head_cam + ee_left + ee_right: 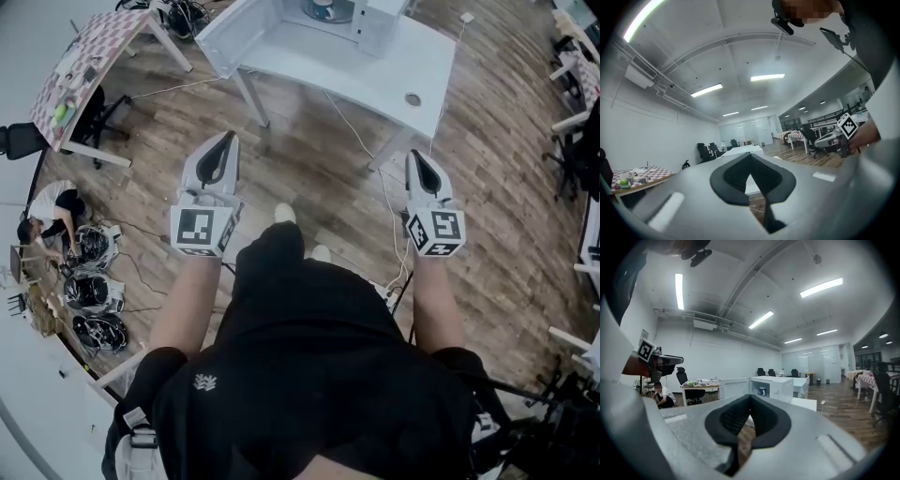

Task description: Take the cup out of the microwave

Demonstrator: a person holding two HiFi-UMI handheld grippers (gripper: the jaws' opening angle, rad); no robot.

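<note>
The white microwave (361, 21) stands on a white table (375, 80) far ahead, its door (239, 33) swung open to the left. A dark cup (323, 9) sits inside the cavity; in the right gripper view the cup (762, 391) shows small in the open microwave (774, 386). My left gripper (228, 139) and right gripper (415, 155) are held out level over the wood floor, well short of the table. Both are shut with nothing between the jaws, as the left gripper view (750, 154) and right gripper view (750, 397) show.
A checkered table (84, 56) with clutter stands at the far left. A person (47, 216) crouches by round gear on the floor at left. Cables and a power strip (389, 295) lie near my feet. Office chairs (705, 151) and desks fill the room beyond.
</note>
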